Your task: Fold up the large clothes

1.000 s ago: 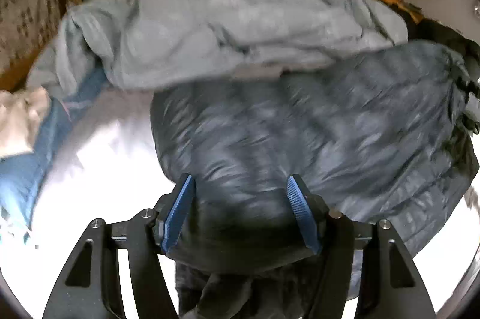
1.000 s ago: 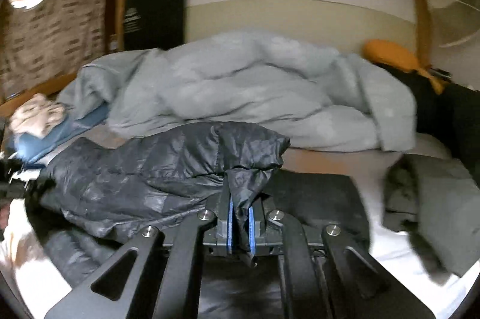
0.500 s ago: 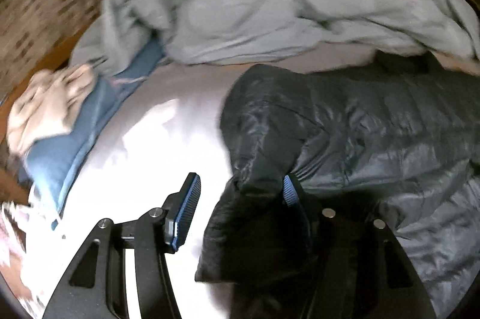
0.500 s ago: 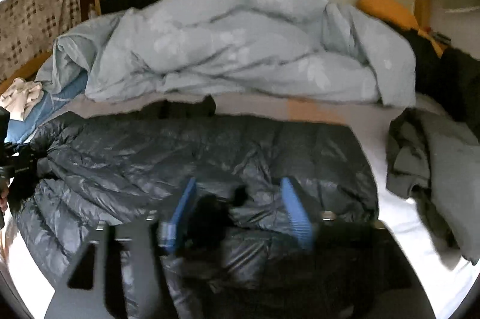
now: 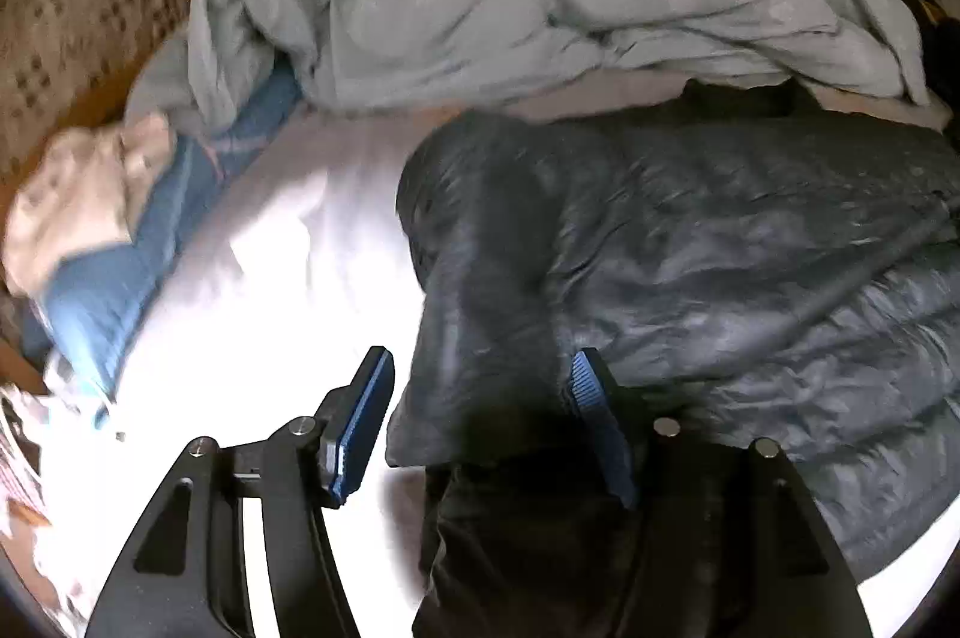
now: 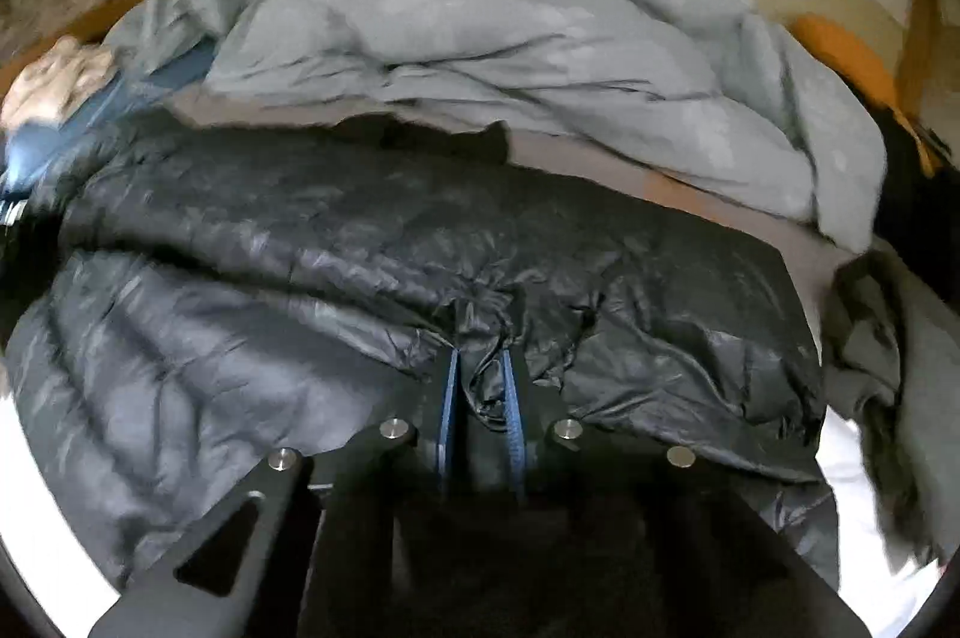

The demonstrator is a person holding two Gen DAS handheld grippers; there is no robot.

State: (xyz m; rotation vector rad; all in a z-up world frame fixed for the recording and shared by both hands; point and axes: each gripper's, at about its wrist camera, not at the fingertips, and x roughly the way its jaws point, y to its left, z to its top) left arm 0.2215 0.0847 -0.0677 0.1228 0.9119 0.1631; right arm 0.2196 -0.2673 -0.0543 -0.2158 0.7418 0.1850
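The dark puffy jacket point(image 6: 372, 242) lies spread out on the white sheet point(image 5: 252, 278) of the bed, near the front edge. The right gripper point(image 6: 480, 368) has just been closing its jaws, and now they pinch a fold of the jacket between them. The left gripper point(image 5: 477, 386) has just been opening; its jaws stand wide apart around the jacket's end, not squeezing it. Behind the jacket, a crumpled light blue blanket point(image 6: 540, 38) is piled along the back of the bed.
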